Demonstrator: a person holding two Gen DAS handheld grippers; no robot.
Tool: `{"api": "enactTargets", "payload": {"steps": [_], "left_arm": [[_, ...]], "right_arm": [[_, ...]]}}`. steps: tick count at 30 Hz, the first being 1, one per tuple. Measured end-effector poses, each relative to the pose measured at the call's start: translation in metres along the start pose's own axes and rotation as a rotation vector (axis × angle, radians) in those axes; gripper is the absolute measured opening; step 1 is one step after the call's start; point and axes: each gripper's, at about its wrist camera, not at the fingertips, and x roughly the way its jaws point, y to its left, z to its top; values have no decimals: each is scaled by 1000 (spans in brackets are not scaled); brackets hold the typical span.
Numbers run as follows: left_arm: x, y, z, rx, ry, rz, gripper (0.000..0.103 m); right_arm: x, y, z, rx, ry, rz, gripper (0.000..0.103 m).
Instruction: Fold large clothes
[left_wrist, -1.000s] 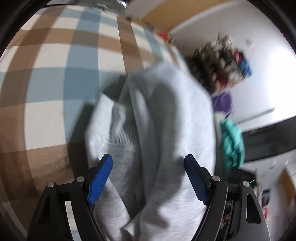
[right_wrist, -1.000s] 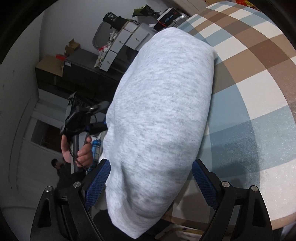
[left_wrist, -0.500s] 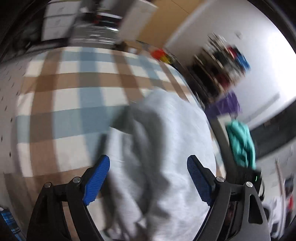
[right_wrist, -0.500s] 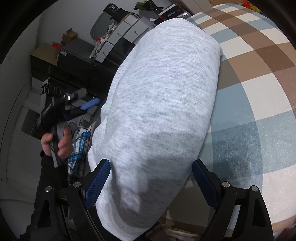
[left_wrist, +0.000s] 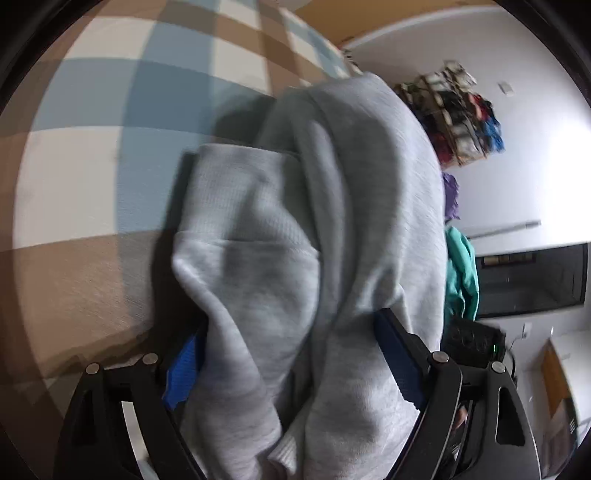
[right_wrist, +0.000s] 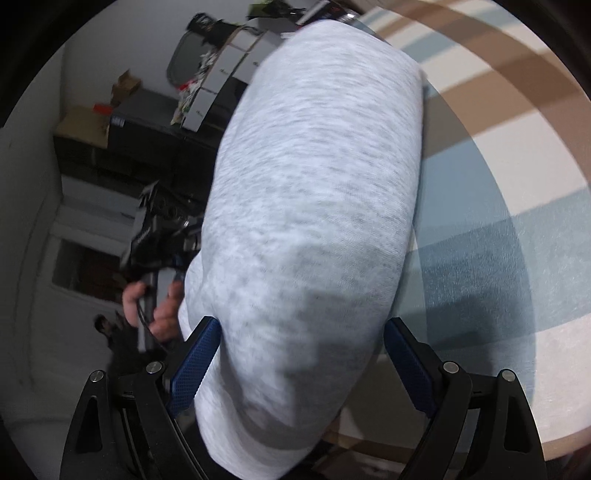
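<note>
Both wrist views look steeply down, close over the same grey garment (left_wrist: 332, 221) from opposite sides.

- We can read no text, label, brand or number in either view.
- In the right wrist view, the white boxes (right_wrist: 207, 99) on the dark cabinet carry small dark marks, too blurred for us to make out.
- In the same view, a dark item (right_wrist: 332, 7) at the top edge shows a red patch, not legible to us.
- In the left wrist view, the shelf (left_wrist: 458, 122) of mixed goods shows only colours to us, no words.
</note>
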Motion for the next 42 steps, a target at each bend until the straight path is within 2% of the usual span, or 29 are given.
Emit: {"api": "enactTargets", "payload": {"steps": [1,3,7,10,13,15,18,19,21,23,25,26,28,31,32,34,35,36,37,38,39,41,42], "left_arm": [[1,-2,-3,15,5,-5,84],[13,-15,-16,44,28,-25,95],[28,-43,-35,137,51,-28,97],[49,-65,-53,153,81,-102,97],[55,-76,-68,146,31,-114,98],[50,-72,-71,108,-16,-139,98],[36,-62,-76,95,-25,-146,98],[37,-65,-77,95,-28,-141,98],[32,-66,-79,121,-36,-100,100],[27,-59,-73,79,-35,-96,100],[16,-53,-78,26,-76,-135,100],[-6,-48,-82,11,-124,-150,100],[-35,-53,-90,45,-168,-145,100],[-73,-91,-99,174,-233,-160,100],[-84,-116,-99,246,-282,-156,100],[-88,-142,-93,314,-306,-144,100],[-83,-162,-82,344,-295,-140,100],[-83,-160,-81,356,-289,-148,100],[-67,-172,-64,363,-262,-131,100],[-58,-164,-61,350,-234,-110,100],[-38,-157,-48,302,-173,-91,100],[-10,-121,-50,196,-78,-51,100],[7,-98,-49,115,-36,-18,93]], "right_arm": [[0,-1,2,7,-2,2,92],[-2,-2,7,3,-3,-1,92],[-19,-6,16,-28,-36,-55,90],[-37,-3,26,-124,-36,-184,88],[-45,5,35,-209,61,-276,86],[-37,17,32,-289,110,-366,86],[-17,41,22,-402,131,-495,86],[-13,49,21,-420,139,-514,86],[-9,55,20,-426,155,-521,86],[-12,52,25,-400,163,-502,87],[-21,46,32,-355,179,-468,86],[-30,39,28,-340,171,-459,86],[-44,45,26,-364,142,-469,85],[-54,54,19,-417,115,-494,80],[-58,56,17,-427,97,-506,73],[-70,60,10,-443,35,-514,63],[-74,60,7,-449,8,-519,59],[-80,66,2,-473,-19,-533,57],[-78,67,-3,-498,-33,-545,54],[-79,71,-6,-526,-48,-545,51],[-84,77,-13,-557,-66,-520,47],[-82,80,-25,-572,-43,-460,44],[-78,78,-29,-573,-15,-449,44]]}}
